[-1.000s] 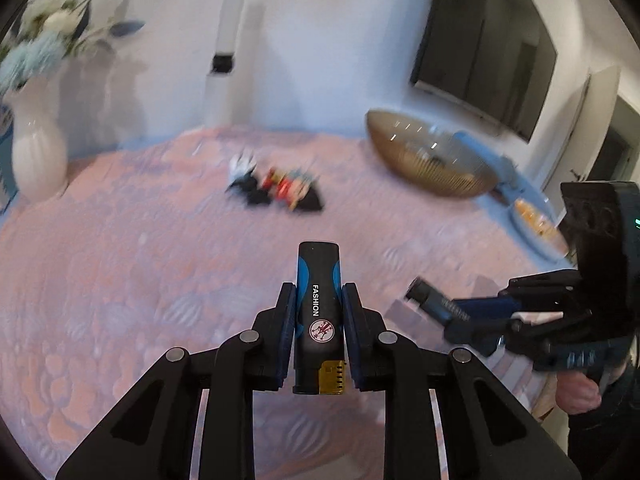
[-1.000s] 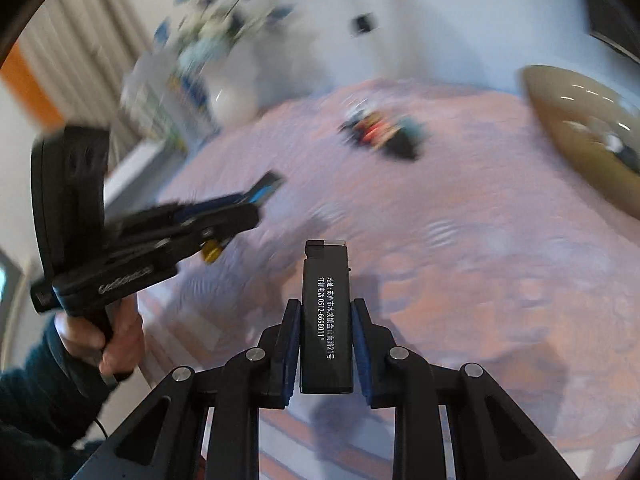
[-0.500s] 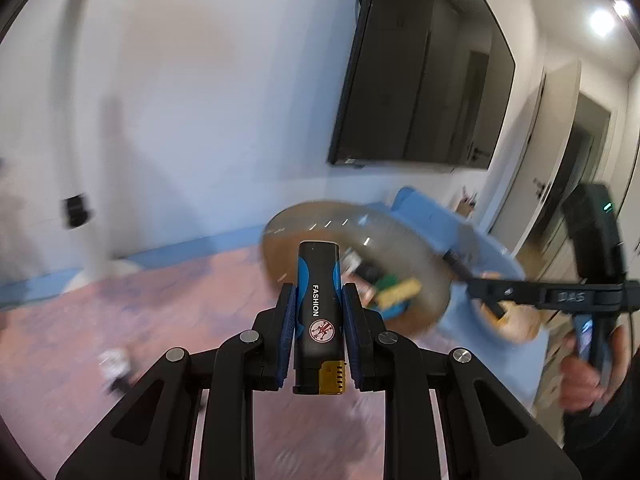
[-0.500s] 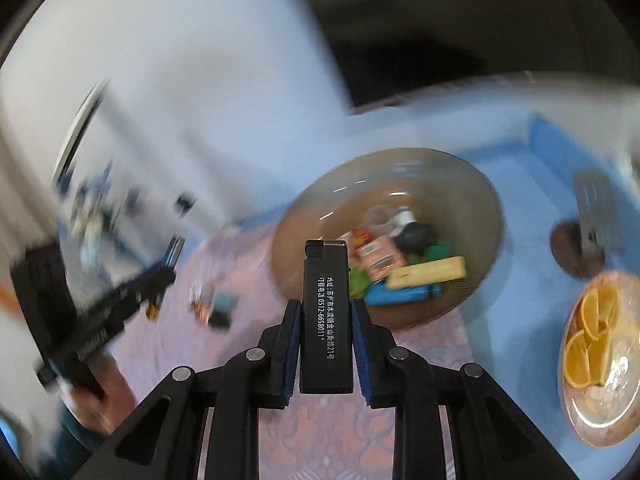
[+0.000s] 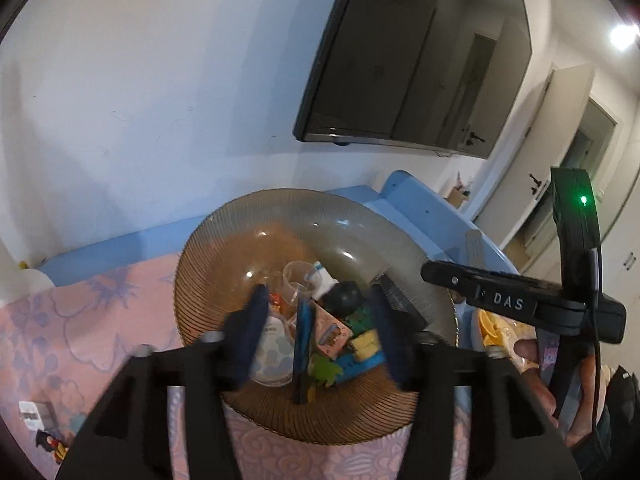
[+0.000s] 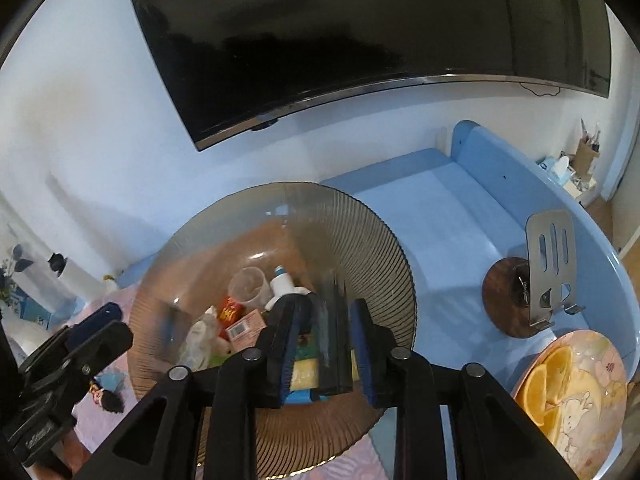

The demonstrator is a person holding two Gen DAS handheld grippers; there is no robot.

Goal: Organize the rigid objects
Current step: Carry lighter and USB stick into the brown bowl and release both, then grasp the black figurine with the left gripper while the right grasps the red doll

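Ribbed glass bowl (image 5: pixel 224 248) sits toward the table's far edge by the wall, already full of small items. Left gripper (image 5: pixel 318 294) and right gripper (image 6: pixel 326 304) both hover over it, fingers spread. Blue lighter (image 5: pixel 301 344) and dark lighter (image 6: pixel 334 352) are loose between them, blurred. Both look light, stiff, slick plastic: you'd pinch mid-body across the flat sides, and release low since glass chips

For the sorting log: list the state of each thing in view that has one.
glass bowl: upright, holding small items
left gripper: open, over glass bowl
right gripper: open, over glass bowl
blue lighter: loose between fingers, blurred
black lighter: loose between fingers, blurred
television: screen dark
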